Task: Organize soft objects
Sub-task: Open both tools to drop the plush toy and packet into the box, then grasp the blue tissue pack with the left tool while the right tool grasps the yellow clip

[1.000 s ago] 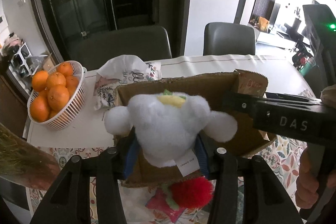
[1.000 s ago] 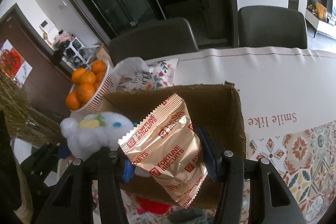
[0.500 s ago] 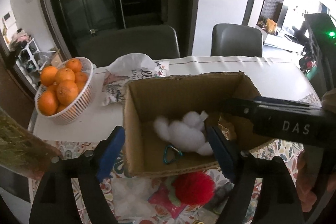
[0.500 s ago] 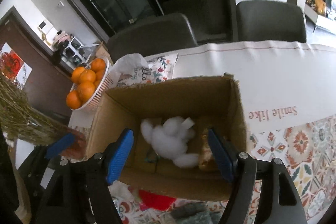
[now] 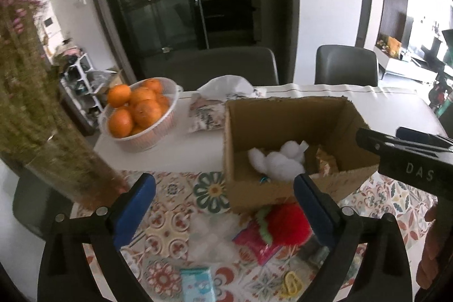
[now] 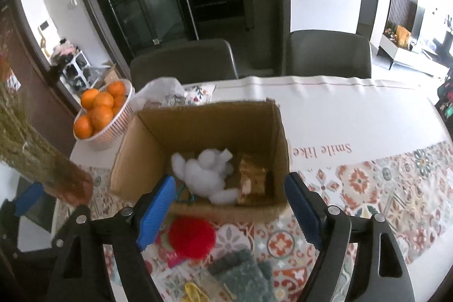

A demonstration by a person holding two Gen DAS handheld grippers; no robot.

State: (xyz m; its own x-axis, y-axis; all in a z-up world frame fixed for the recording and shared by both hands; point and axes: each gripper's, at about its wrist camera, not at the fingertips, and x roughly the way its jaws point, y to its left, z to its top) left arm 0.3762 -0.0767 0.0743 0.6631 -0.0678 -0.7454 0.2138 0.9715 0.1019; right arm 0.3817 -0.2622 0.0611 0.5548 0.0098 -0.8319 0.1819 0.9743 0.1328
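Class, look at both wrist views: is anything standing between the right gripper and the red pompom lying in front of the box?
Nothing visible does. The right gripper is open and empty, and the red pompom lies uncovered on the tablecloth just below it, against the near wall of the cardboard box.

Brown cardboard box (image 6: 203, 126); white plush toy (image 6: 206, 177); gold snack packet (image 6: 250, 180). Red pompom (image 6: 191, 237); orange fruit (image 5: 138, 106) in white basket (image 5: 147, 132). Floral-tile tablecloth (image 6: 382, 188).
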